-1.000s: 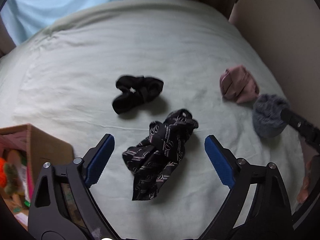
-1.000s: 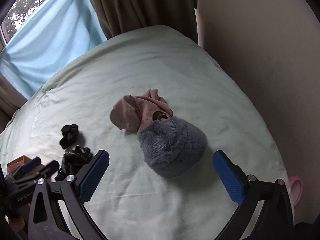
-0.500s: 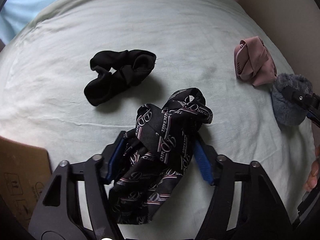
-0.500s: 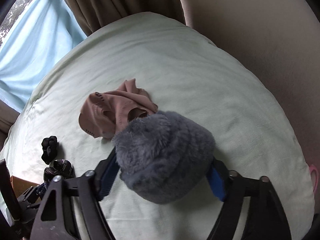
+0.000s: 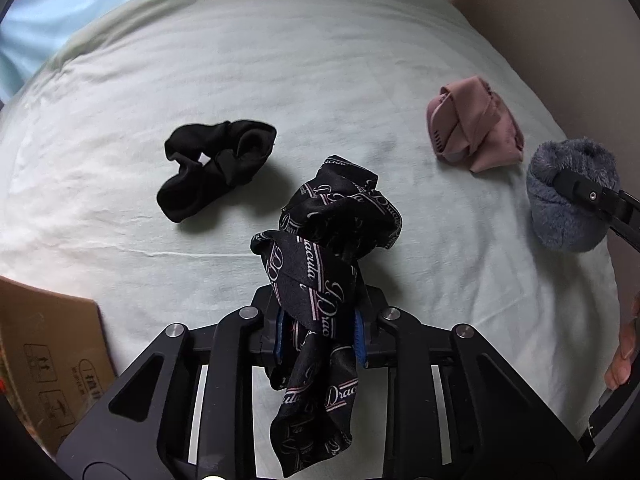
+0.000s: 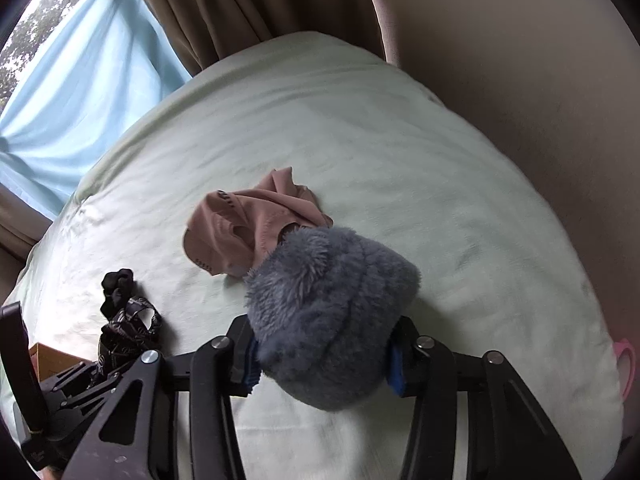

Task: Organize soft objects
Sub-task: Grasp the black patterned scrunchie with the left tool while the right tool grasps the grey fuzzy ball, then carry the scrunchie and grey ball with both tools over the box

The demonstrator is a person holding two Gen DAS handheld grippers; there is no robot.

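Both tools have just been closing: the left tool (image 5: 319,336) now pinches the scarf (image 5: 320,248) at lower centre, the right tool (image 6: 322,360) squeezes the fluffy hat (image 6: 328,320) at centre. Both remain on the bed (image 5: 280,80); lifting comes next, likely.

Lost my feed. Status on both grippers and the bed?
Left gripper shut on printed scarf. Right gripper shut on grey fluffy hat. Black cloth, pink cloth on bed; nothing blocking.

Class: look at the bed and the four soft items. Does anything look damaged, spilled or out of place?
Nothing stands out. The printed black cloth and grey fluffy item are gripped; the black sock and pink garment lie crumpled.
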